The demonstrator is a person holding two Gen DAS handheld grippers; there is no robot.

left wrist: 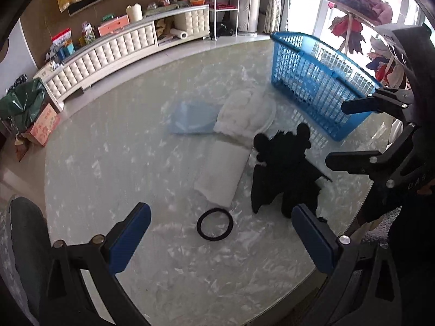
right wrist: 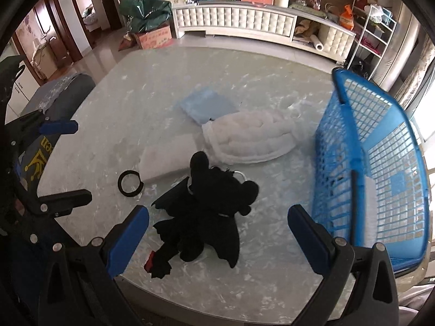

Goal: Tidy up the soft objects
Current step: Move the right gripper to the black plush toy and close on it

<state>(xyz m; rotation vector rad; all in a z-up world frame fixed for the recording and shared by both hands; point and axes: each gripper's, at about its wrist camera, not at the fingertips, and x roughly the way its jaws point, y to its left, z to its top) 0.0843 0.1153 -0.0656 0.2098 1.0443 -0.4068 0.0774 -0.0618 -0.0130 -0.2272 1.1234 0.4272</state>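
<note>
A black plush dragon [left wrist: 282, 171] [right wrist: 206, 217] lies on the marble table [left wrist: 136, 163] [right wrist: 130, 103]. Beside it lie a folded white towel [left wrist: 221, 174] [right wrist: 168, 157], a white quilted pad [left wrist: 244, 116] [right wrist: 250, 138], a light blue folded cloth [left wrist: 190, 118] [right wrist: 209, 104] and a black ring band [left wrist: 214, 224] [right wrist: 130, 182]. A blue plastic basket [left wrist: 320, 81] [right wrist: 375, 168] stands at the right. My left gripper [left wrist: 221, 239] is open above the ring, empty. My right gripper [right wrist: 217, 239] is open over the plush, empty; it also shows in the left wrist view [left wrist: 337, 133].
A white padded low cabinet [left wrist: 114, 51] [right wrist: 244, 21] with clutter stands beyond the table. A green bag and cardboard box [left wrist: 40, 125] [right wrist: 152, 35] sit on the floor. A dark chair back [left wrist: 24, 233] [right wrist: 59, 92] is at the table's left edge.
</note>
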